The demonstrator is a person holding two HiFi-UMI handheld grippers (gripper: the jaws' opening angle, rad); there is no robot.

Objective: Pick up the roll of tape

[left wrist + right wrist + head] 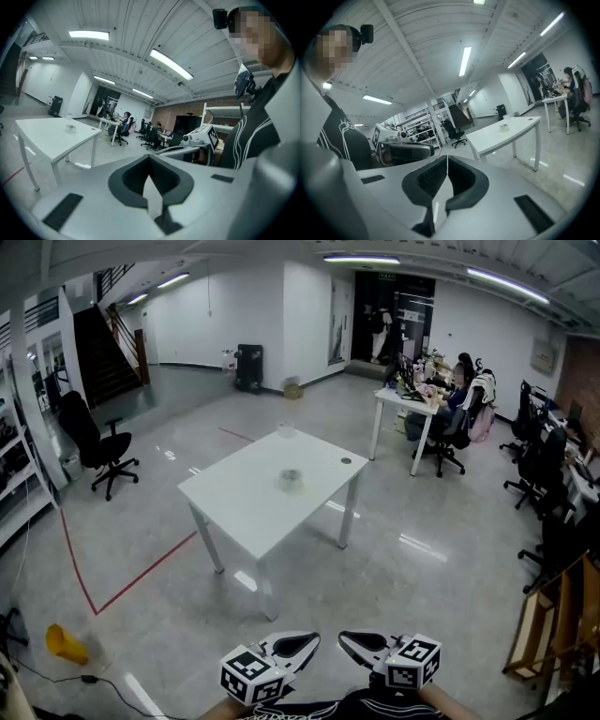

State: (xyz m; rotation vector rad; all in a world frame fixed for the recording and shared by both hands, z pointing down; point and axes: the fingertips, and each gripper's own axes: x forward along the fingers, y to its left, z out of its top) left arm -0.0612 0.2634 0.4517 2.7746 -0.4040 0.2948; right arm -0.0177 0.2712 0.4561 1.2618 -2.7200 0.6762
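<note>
Approach stage. Roll of tape [292, 480] mid surface [234, 512], well apart. Left gripper [305, 645], right gripper [354, 645]: fingers clenched, empty. Next: close in, release one gripper's fingers.

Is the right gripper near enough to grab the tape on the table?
Probably not: the right gripper is shut, and a stretch of floor lies between it and the table with the roll of tape.
</note>
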